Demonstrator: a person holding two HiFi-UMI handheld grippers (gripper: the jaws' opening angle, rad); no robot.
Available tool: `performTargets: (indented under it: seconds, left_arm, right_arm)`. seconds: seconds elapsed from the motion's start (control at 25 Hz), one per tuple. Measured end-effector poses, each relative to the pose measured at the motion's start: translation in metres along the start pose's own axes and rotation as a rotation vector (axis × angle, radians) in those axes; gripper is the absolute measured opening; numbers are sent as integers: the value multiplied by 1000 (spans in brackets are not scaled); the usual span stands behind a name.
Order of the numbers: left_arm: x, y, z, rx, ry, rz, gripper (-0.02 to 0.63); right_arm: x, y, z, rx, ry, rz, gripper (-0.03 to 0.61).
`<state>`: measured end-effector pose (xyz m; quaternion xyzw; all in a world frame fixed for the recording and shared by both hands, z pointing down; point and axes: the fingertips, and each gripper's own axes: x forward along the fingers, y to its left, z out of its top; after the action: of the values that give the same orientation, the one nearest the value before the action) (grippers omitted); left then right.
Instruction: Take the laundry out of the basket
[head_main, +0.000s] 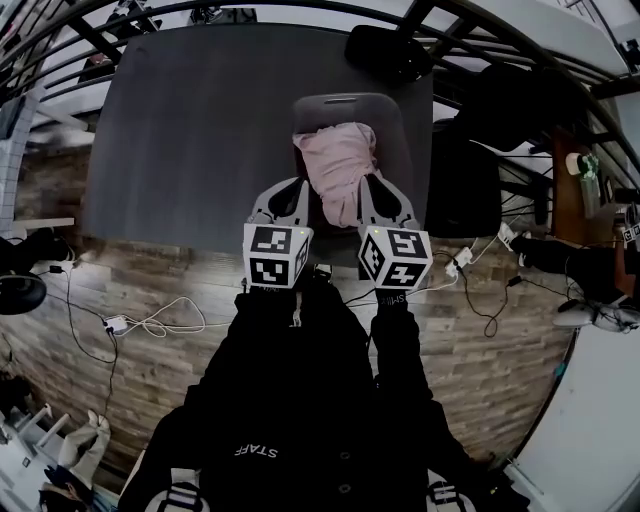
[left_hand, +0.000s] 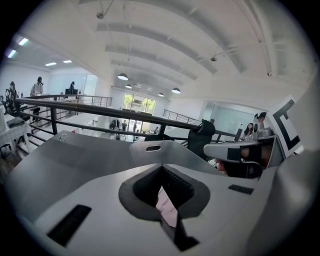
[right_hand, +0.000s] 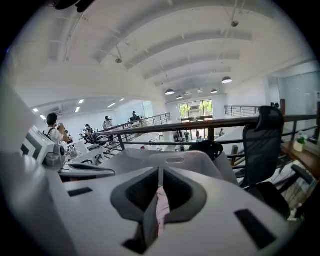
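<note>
**Dark table: pink garment gripped on both sides at the basket**

On the dark table (head_main: 190, 130), a grey basket (head_main: 345, 103) stands near the front edge. A pink garment (head_main: 338, 160) lies bunched in the basket and spills over its near rim. The left gripper (head_main: 298, 192) and right gripper (head_main: 372, 190), both just in front of the basket, have their fingers pinched tight on a thin fold of the pink cloth. The cloth could snag on the rim and drag the basket. Uneven pulling by the two hands could also slip the fold out of one pinch.
</note>
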<state>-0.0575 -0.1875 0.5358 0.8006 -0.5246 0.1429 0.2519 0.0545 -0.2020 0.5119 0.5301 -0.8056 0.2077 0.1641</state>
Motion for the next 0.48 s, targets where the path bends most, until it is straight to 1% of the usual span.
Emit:
performTargets:
  seconds: [0.12,0.28,0.48]
  left_arm:
    - [16,-2,1,-3,32,0,2]
    - [39,-7,4,-8,62,-15,2]
    - [64,-12,3,-5,113,-34,2]
  right_arm:
    - [18,-5,-1,10,32,13,35]
    - [40,-15,-6,37,77,21,96]
    - [66,-26,-19,54,153,24,144]
